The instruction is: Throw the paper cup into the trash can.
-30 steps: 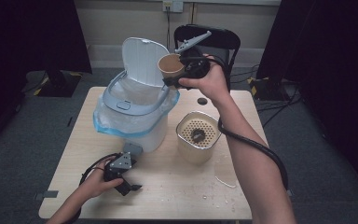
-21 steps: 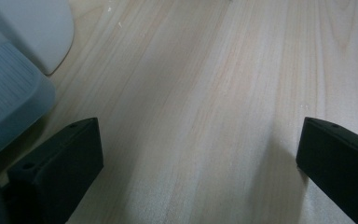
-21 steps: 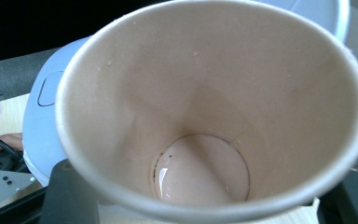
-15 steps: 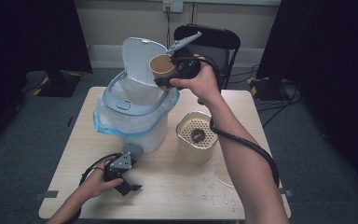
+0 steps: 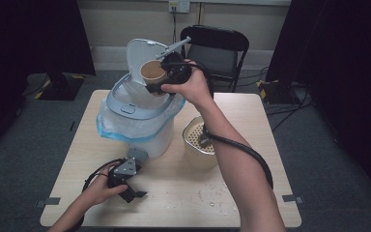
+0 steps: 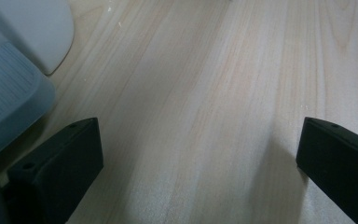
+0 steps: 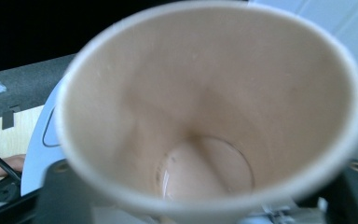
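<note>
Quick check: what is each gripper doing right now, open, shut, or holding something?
Left gripper: open, jaws wide apart over the table, holding nothing.
Right gripper: shut on the paper cup, raised above the bin.

A tan paper cup (image 5: 152, 72), round-rimmed with a paler lip, is held up in the air, tipped on its side so its open mouth faces sideways and slightly down, above the open top of the white plastic bin with a raised flip lid (image 5: 140, 113) and a clear blue-edged bag liner. In the right gripper view the tan paper cup (image 7: 209, 116) shows a plain brown inside with a small wet sheen at its round bottom.
</note>
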